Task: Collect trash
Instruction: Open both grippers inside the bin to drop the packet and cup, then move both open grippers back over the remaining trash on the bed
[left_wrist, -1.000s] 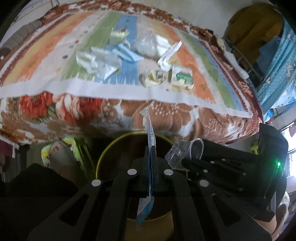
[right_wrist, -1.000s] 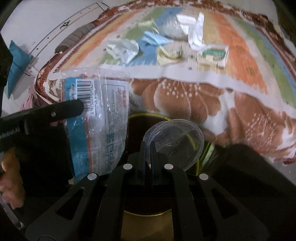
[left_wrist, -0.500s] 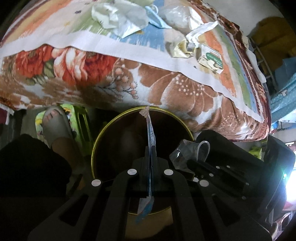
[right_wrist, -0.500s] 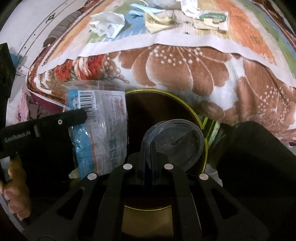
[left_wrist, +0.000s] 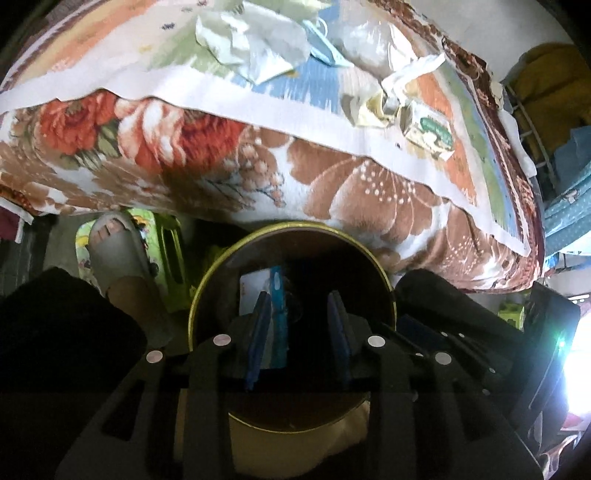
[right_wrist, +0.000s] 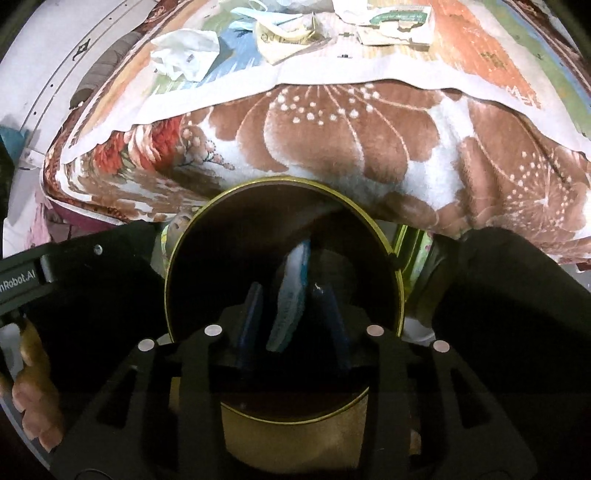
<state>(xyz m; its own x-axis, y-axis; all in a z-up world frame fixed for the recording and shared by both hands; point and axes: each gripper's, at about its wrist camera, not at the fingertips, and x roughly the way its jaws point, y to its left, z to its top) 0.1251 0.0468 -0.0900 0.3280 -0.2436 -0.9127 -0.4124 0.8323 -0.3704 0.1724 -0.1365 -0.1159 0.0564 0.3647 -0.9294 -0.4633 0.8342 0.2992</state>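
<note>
Now, left gripper (left_wrist: 299, 301): fingers spread, gripping nothing, over the bin (left_wrist: 221, 273).
Right gripper (right_wrist: 290, 295): also spread, above the same bin (right_wrist: 373, 225).
Blue-and-white wrapper (right_wrist: 293, 295): loose inside the bin, seemingly upright in the dark.
Remaining trash: crumpled paper (left_wrist: 255, 51) and green-printed carton (left_wrist: 430, 129) on the striped cloth (left_wrist: 184, 86).

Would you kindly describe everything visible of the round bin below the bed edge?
The bin is round, with a thin brass-coloured rim, a dark inside and a tan outer wall. It stands upright and open below the floral blanket, seemingly against it. Both open grippers, left and right, hang over its mouth. A blue-and-white wrapper shows inside, standing on edge.
</note>
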